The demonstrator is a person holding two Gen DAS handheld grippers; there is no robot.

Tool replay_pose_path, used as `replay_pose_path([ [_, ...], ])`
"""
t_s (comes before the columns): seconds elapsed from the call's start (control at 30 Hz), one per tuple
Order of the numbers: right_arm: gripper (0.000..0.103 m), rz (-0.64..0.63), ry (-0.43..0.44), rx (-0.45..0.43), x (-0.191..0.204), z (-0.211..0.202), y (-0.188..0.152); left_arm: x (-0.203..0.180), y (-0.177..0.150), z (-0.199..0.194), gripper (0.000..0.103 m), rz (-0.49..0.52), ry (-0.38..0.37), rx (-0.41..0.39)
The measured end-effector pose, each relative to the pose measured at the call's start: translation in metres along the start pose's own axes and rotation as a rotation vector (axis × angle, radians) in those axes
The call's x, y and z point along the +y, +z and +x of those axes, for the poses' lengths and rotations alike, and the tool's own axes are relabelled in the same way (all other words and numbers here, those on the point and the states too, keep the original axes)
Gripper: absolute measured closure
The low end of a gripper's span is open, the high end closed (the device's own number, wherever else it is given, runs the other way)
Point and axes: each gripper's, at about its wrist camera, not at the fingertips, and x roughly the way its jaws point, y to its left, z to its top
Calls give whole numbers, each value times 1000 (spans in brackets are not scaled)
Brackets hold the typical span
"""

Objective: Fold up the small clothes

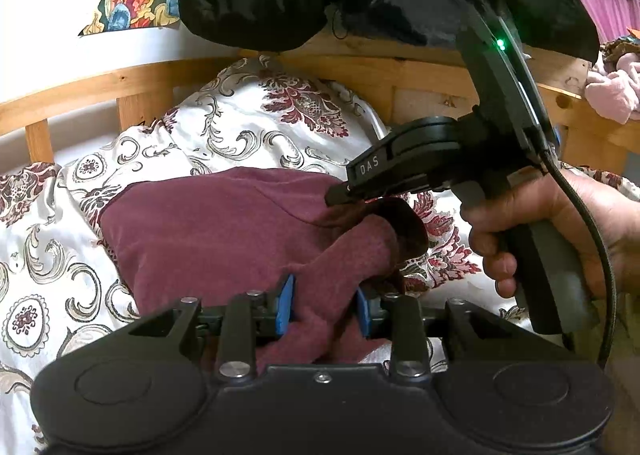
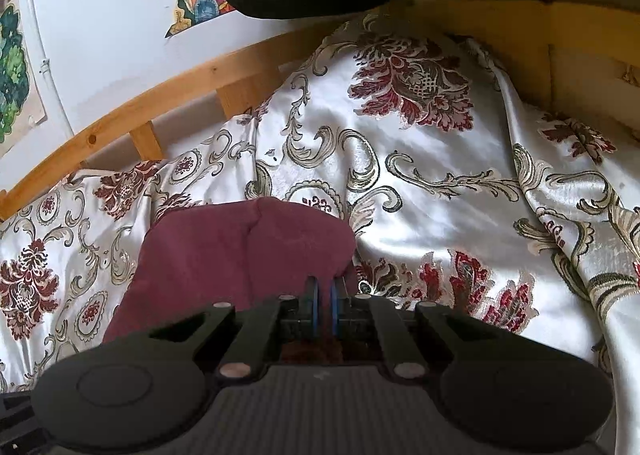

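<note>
- The maroon garment [image 1: 208, 231] lies on the bed's patterned satin cover [image 1: 52, 255], below the wooden headboard [image 1: 120, 83].
- Left tongs [image 1: 325, 305]: angled downward, part open, with a bunched fold of the garment filling the gap and touching both blue pads [image 1: 286, 305].
- Right tongs [image 2: 323, 305]: pressed nearly shut, pinching the garment's right edge just above the fold.
- The person's hand [image 1: 560, 231], at the far right, grips the right tool's handle, tilted down toward the garment.

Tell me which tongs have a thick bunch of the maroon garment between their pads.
The left tongs: a fat fold of the maroon garment fills the gap. The right tongs are nearly closed.
</note>
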Motion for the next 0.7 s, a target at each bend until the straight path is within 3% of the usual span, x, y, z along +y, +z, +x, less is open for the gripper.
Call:
replay_pose_path([
  [0.3, 96, -11, -21, 16, 4, 5, -2, 2, 1, 1, 68, -8, -7, 3],
  [0.7, 91, 32, -40, 101, -4, 16, -6, 2, -3, 4, 65, 6, -10, 21],
])
